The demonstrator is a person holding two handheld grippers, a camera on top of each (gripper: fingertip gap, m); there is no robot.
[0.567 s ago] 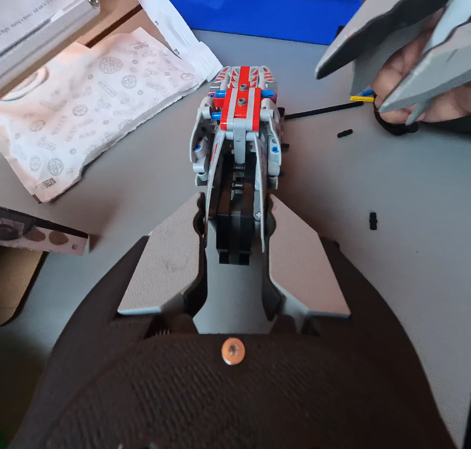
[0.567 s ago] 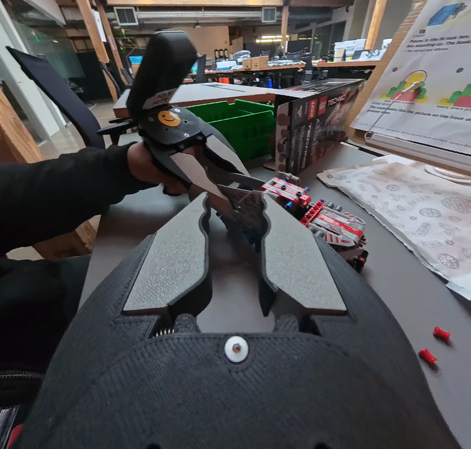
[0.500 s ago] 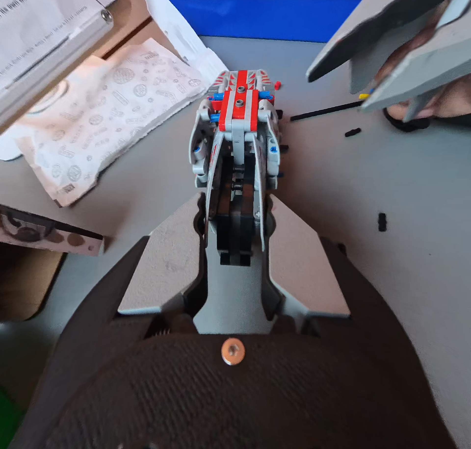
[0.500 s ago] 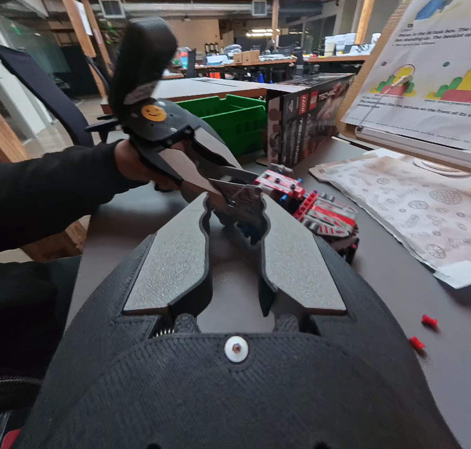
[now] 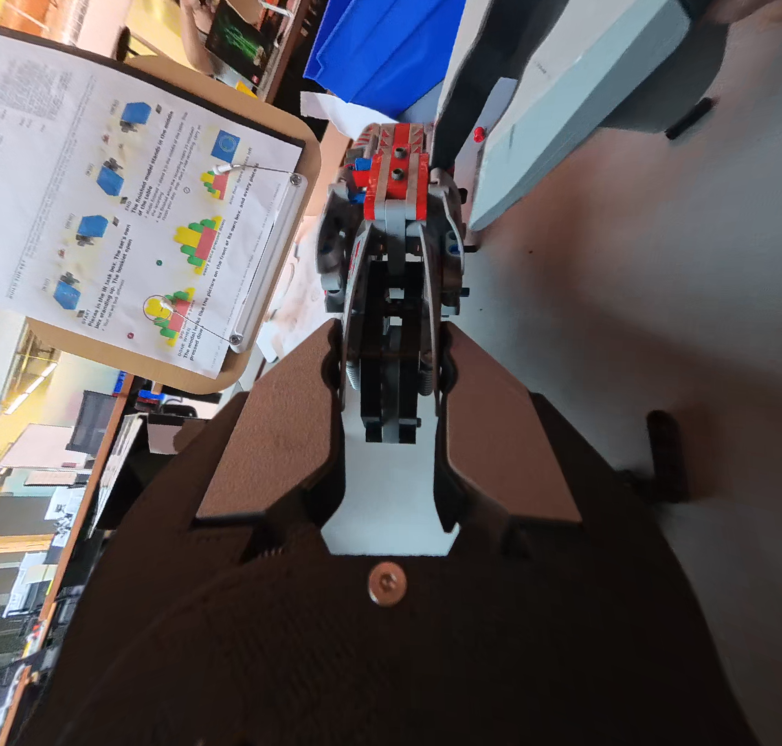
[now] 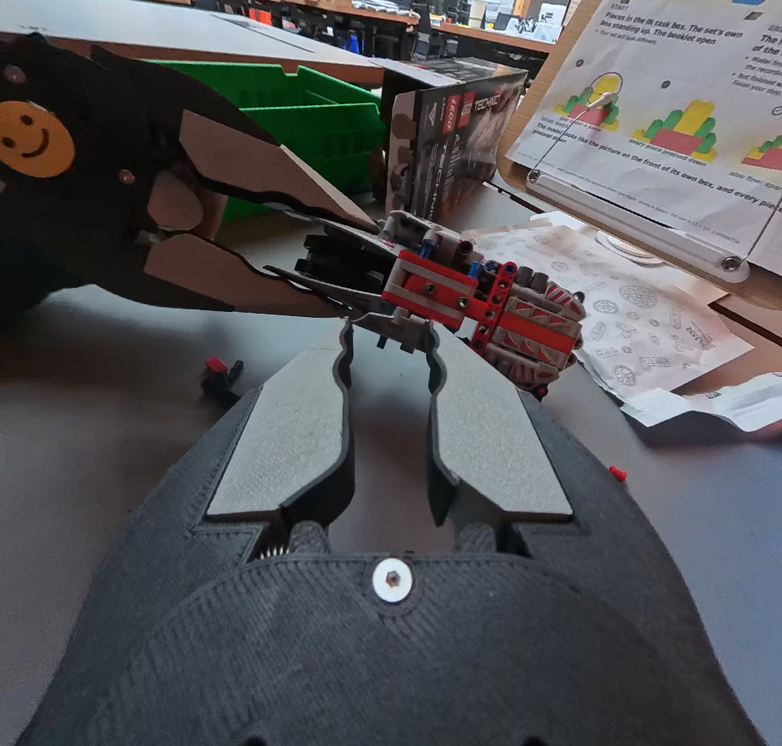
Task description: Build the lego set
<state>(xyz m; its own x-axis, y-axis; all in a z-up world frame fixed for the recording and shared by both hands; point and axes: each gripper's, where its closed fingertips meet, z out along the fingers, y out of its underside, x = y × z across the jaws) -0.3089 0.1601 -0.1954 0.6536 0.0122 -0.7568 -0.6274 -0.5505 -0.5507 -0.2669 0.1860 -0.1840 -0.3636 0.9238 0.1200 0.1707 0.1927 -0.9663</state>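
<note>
The lego model [image 5: 395, 184] is red, grey and black, with red-striped grey panels at its front. My left gripper [image 5: 389, 344] is shut on the model's black rear end and holds it tilted above the grey table [image 5: 613, 302]. In the right wrist view the model [image 6: 465, 298] sticks out to the right of the left gripper [image 6: 362, 272]. My right gripper [image 6: 388, 336] is open and empty, its tips just under the model's grey underside. One of its fingers [image 5: 550, 141] shows beside the model's front in the left wrist view.
A green bin [image 6: 304, 124], a dark set box [image 6: 448, 141] and an instruction board [image 6: 656, 112] stand behind. A printed paper bag [image 6: 634, 315] lies to the right. A red pin [image 6: 618, 474] and a small red-black piece [image 6: 220, 370] lie on the table. A blue bin [image 5: 381, 35] is at the back. Left tips to right tips: about 6 cm.
The left gripper has rolled over with the model in it, so its view now faces the instruction board. The right gripper has come in close under the model.
</note>
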